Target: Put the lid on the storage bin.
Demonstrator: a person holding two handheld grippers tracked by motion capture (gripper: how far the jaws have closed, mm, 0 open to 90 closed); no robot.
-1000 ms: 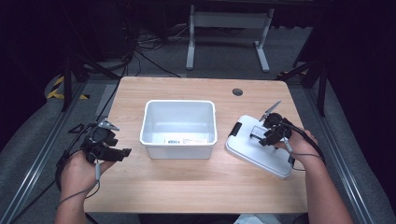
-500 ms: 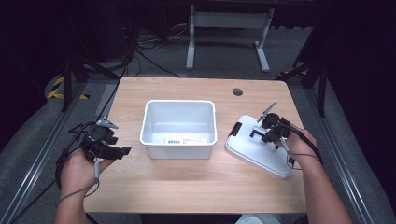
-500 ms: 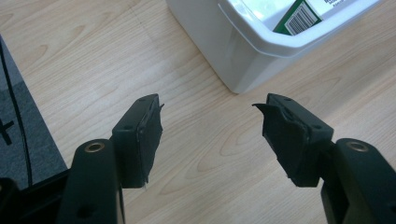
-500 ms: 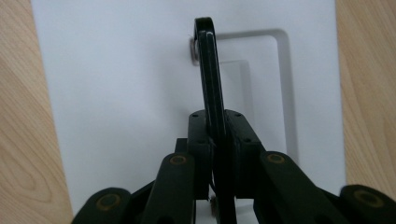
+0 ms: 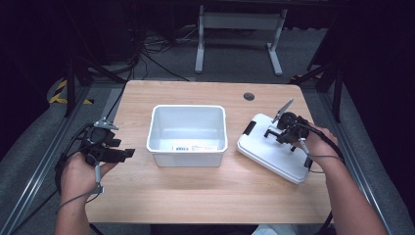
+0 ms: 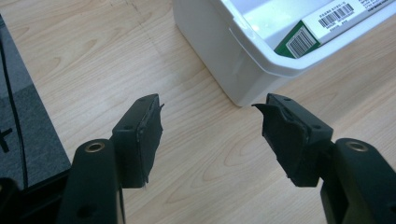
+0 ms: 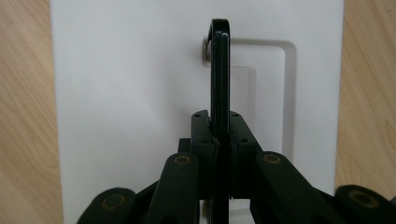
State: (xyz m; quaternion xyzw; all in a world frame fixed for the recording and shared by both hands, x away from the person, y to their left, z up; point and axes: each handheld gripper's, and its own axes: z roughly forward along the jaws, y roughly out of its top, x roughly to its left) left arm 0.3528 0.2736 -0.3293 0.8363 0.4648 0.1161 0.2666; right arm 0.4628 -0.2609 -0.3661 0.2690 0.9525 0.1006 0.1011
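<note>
A white bin (image 5: 187,107) stands in the middle of the wooden table. Its white lid (image 5: 274,156) lies flat to the right of it. My right gripper (image 5: 280,132) is over the lid, and its jaws have just been closing on the lid's black handle (image 7: 220,70). That handle stands on edge, pinched between the pads of the right gripper (image 7: 219,135). My left gripper (image 5: 128,152) rests at the table's left side, pointing at the bin. In its own view the left gripper (image 6: 212,126) is open, with bare wood between the jaws.
A green and white box with barcodes (image 6: 327,23) lies inside the bin (image 6: 210,51). A black clasp (image 5: 249,128) sits on the lid's left edge. A round cable hole (image 5: 248,96) is at the table's back right. A metal stand (image 5: 238,22) is on the floor behind.
The right gripper has shifted slightly over the lid at the handle. Lid, bin and the left hand have kept their places.
</note>
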